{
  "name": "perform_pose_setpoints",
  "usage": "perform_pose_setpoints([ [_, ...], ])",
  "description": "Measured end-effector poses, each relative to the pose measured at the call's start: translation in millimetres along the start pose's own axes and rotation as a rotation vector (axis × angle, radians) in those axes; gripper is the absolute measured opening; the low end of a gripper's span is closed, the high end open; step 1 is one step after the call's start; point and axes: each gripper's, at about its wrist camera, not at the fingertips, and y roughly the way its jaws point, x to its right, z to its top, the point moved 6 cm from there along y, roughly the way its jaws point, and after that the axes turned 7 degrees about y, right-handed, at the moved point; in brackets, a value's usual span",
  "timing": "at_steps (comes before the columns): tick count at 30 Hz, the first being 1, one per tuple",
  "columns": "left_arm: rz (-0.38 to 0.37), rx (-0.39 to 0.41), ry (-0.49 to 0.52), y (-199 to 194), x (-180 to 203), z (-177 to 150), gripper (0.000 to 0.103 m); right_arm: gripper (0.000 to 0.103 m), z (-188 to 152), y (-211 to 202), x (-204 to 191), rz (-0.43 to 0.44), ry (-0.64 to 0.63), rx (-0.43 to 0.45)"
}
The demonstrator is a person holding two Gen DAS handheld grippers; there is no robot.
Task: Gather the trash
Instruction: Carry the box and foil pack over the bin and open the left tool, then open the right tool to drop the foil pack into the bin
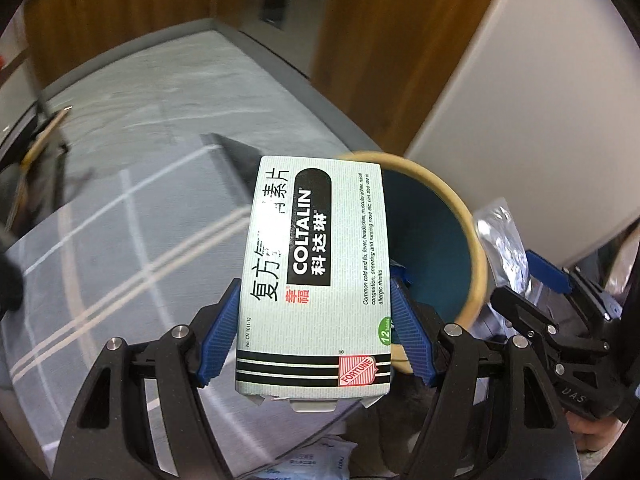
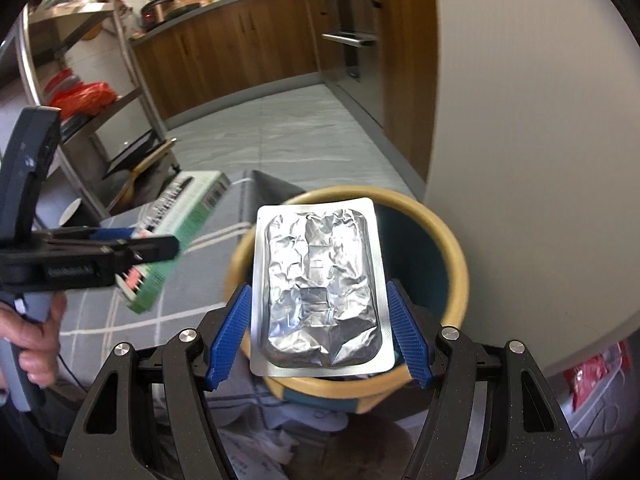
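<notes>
Trash goes in the bin (image 2: 452, 240) — so the right gripper (image 2: 320, 324) pinches a foil pack (image 2: 320, 284) over it, and the left gripper (image 1: 316, 332) squeezes a medicine box (image 1: 316, 280) just beside the rim.

Your bin (image 2: 448, 240) stands open-mouthed, but the foil blister pack (image 2: 320, 284) covers its near rim. The white wall panel (image 2: 532, 160) crowds its right side; the Coltalin box (image 1: 316, 280) blocks its left.
</notes>
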Motion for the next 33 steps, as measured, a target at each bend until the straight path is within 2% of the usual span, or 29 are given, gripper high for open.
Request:
perform_pose_setpoints([
  [8,-0.029,-0.091,0.090,52,38,3,0.071,0.069,-7,10,31,-0.033,0.064,-0.034],
  [17,-0.009,-0.141,0.126,78,41,4,0.075,0.069,-14,20,47,-0.052,0.088,-0.068],
  [25,-0.005,-0.128,0.114,70,35,8,0.077,0.069,-13,29,39,-0.050,0.068,-0.086],
  [33,0.035,-0.104,0.044,48,8,8,0.078,0.069,-15,44,33,-0.065,0.032,-0.122],
])
